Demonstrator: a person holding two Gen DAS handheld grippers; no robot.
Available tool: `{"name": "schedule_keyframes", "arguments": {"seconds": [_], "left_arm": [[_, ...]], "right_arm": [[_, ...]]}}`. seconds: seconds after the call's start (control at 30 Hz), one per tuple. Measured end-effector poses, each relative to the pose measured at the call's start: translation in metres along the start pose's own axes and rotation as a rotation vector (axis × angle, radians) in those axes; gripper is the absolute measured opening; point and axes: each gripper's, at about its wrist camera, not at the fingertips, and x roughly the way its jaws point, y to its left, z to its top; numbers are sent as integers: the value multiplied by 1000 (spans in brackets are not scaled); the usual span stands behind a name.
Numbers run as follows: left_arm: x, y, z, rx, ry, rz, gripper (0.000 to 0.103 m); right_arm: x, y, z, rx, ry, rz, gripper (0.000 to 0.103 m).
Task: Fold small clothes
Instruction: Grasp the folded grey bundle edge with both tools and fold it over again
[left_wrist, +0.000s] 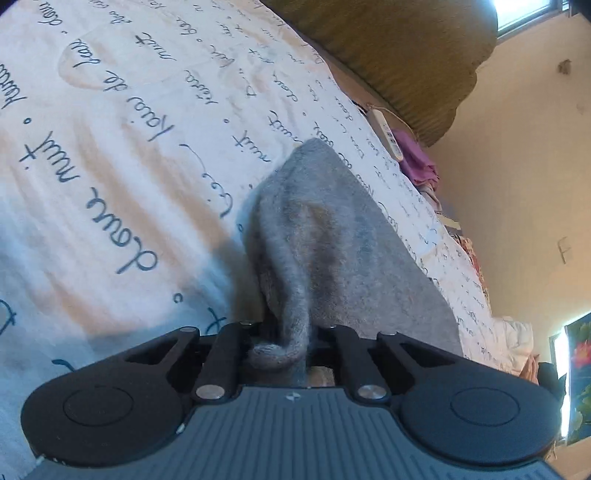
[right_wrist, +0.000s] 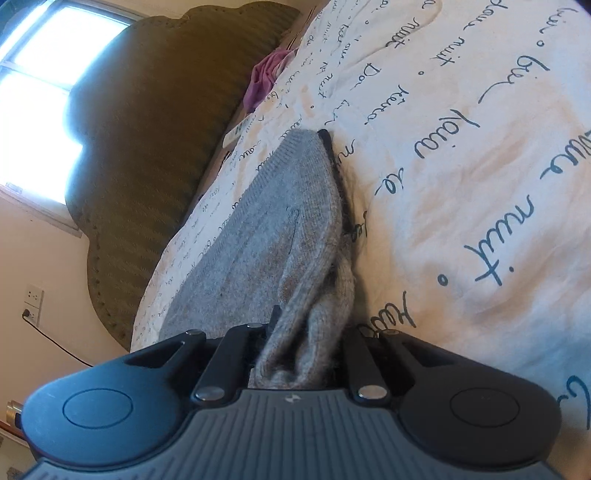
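A grey knitted garment (left_wrist: 332, 236) lies on a white bed sheet with blue handwriting (left_wrist: 122, 155). In the left wrist view, a bunched edge of it is pinched in my left gripper (left_wrist: 291, 221). The cloth drapes over the fingers and hides them. In the right wrist view, the same grey garment (right_wrist: 266, 236) is lifted in a fold over my right gripper (right_wrist: 314, 155), which is shut on it. One black fingertip (right_wrist: 325, 137) shows at the fold's far end, against the sheet (right_wrist: 461, 166).
An olive padded headboard (right_wrist: 155, 155) runs along the far edge of the bed. A pink cloth (left_wrist: 417, 158) and a white power strip (left_wrist: 388, 136) lie beside it. A bright window (right_wrist: 40, 96) and a wall socket (right_wrist: 33, 302) are on the cream wall.
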Motion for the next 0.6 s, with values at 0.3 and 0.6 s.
{"name": "schedule_keyframes", "arguments": {"seconds": [0.3,0.6], "left_arm": [[-95,-10,0,106,-113,-150,7],[-151,64,-48,53,-24,-59,11]], "right_arm": [[-63,32,-18,-77,16,179,5],[-90,-17,-78,-6,152,-5,13]]}}
